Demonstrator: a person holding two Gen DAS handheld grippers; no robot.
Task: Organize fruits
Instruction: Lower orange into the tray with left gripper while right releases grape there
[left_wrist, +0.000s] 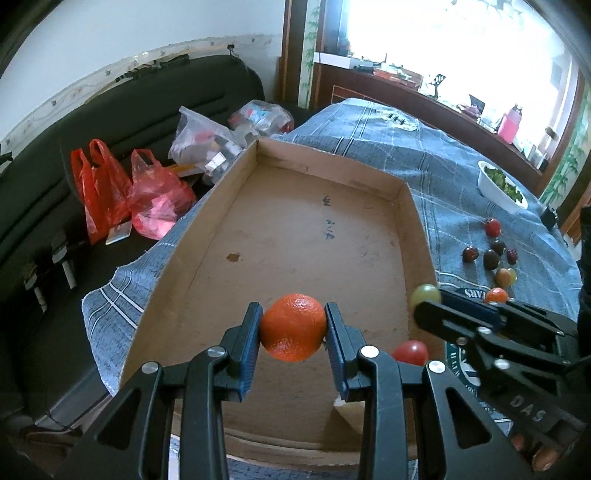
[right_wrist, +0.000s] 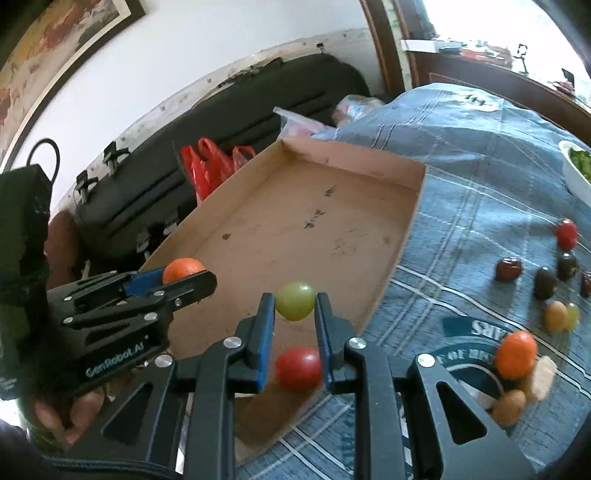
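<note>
Left claw (left_wrist: 293, 328) grips orange (left_wrist: 293, 326); right-wrist view alone shows hand (right_wrist: 64, 406).

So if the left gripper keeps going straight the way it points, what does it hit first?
Probably the cardboard box floor: the left gripper, shut on the orange, points down into it, and that stretch looks bare. Depth is uncertain.

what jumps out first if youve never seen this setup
Two black grippers hover over a shallow cardboard tray on a blue checked cloth: the left gripper clamps an orange, the right gripper a green tomato. A red tomato lies in the tray's near corner, and more small fruit is scattered on the cloth to the right.
</note>
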